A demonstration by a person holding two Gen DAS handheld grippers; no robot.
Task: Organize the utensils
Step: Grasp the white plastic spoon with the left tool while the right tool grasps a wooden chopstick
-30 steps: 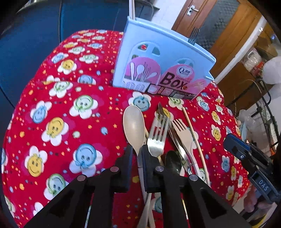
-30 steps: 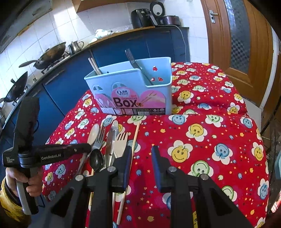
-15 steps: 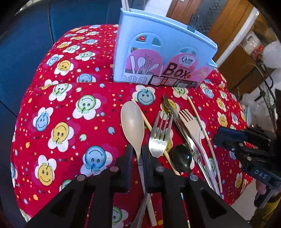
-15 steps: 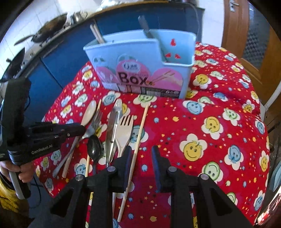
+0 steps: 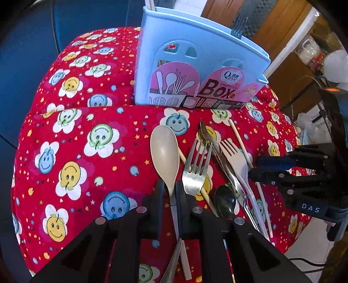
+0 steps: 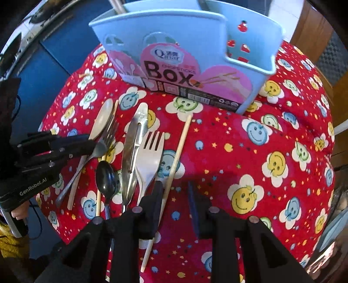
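Note:
Loose utensils lie on the red smiley cloth before a light blue utensil box (image 5: 195, 65) (image 6: 184, 43). There are a beige spoon (image 5: 164, 152) (image 6: 102, 119), a steel fork (image 5: 196, 167) (image 6: 102, 148), a black spoon (image 5: 225, 201) (image 6: 106, 178), a steel peeler (image 6: 133, 148), a white fork (image 5: 235, 156) (image 6: 150, 156) and chopsticks (image 6: 176, 159). My left gripper (image 5: 169, 191) (image 6: 87, 145) has its jaws close around the beige spoon's handle. My right gripper (image 6: 174, 193) (image 5: 254, 167) is open and empty, just above the cloth beside the chopstick and white fork.
The box holds a fork (image 5: 238, 26) and chopsticks (image 6: 116, 5). Blue cabinets (image 6: 43, 69) stand behind the table. A wooden door (image 5: 250, 19) is at the far right. The cloth's right half (image 6: 271, 163) bears nothing.
My right gripper has come down and forward toward the utensils and opened wider. My left gripper stays at the beige spoon's handle and has lowered slightly.

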